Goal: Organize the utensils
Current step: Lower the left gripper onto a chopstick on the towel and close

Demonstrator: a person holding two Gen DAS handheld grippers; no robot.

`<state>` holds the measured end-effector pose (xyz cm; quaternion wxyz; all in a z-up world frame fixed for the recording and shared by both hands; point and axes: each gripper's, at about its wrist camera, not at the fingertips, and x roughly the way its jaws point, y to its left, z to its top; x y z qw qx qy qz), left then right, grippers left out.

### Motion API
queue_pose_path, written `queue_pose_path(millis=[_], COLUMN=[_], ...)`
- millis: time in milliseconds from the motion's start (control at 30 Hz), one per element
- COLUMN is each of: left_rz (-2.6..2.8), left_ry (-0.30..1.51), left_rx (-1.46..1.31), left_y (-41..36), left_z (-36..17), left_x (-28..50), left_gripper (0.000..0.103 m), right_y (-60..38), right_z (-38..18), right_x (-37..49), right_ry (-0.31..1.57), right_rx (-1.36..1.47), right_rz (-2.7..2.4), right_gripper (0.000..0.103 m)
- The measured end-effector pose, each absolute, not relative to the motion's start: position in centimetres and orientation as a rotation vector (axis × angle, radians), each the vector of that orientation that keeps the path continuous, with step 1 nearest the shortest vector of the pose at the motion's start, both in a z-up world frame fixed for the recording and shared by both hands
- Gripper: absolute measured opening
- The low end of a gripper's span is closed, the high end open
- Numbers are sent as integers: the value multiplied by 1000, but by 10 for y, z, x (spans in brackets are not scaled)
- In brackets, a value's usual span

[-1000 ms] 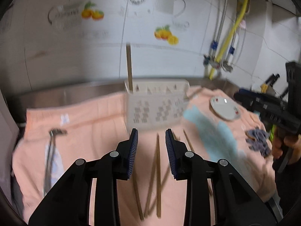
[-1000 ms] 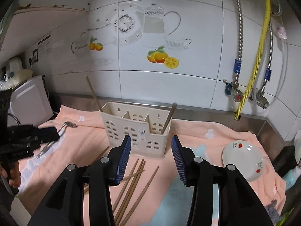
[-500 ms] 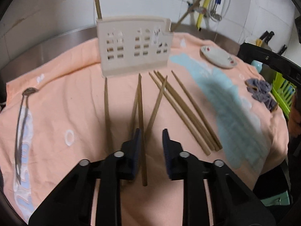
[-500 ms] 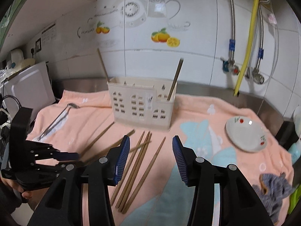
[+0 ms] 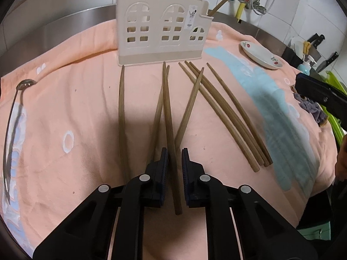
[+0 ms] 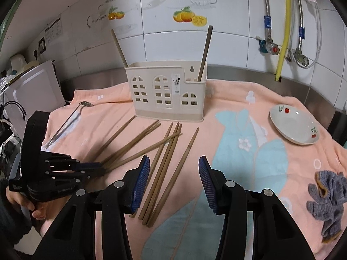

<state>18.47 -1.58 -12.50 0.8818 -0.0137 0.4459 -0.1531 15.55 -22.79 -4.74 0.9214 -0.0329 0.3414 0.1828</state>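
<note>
We noted the left gripper closing around one chopstick lying near the holder; contact seemingly not yet made. Right gripper stood half-open, empty, above other chopsticks.

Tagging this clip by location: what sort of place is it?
Most likely a home kitchen counter: tiled wall with fruit decals, water valves and hoses, knives in a rack, a utensil holder on a towel.

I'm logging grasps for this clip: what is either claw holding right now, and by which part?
The left claw is closing around one chopstick near its thick end, pads not yet clearly pressing. The right claw is open and holds nothing.
</note>
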Motion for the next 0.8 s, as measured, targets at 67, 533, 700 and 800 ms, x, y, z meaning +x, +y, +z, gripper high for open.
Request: queue_pose_path(millis=[67,533,700,800], left_rz=[-317,-317,-330,-337], left_ry=[934,941,924,909], left_rx=[-35,-51,-62,-61], left_y=[-15,-12,-12,-12], left_z=[-128,-131,-125,-120], left_x=[186,187,184,182], left_gripper=[12,8,6,6], right_y=[-229,-227,-225,-225], right_z=[-50,-77,-89,-97], right_x=[155,153,150,149], right_ry=[710,789,822,847], right_rx=[-62,-39,-27,-10], right_rz=[376,397,401,406], right_gripper=[46,39,35,32])
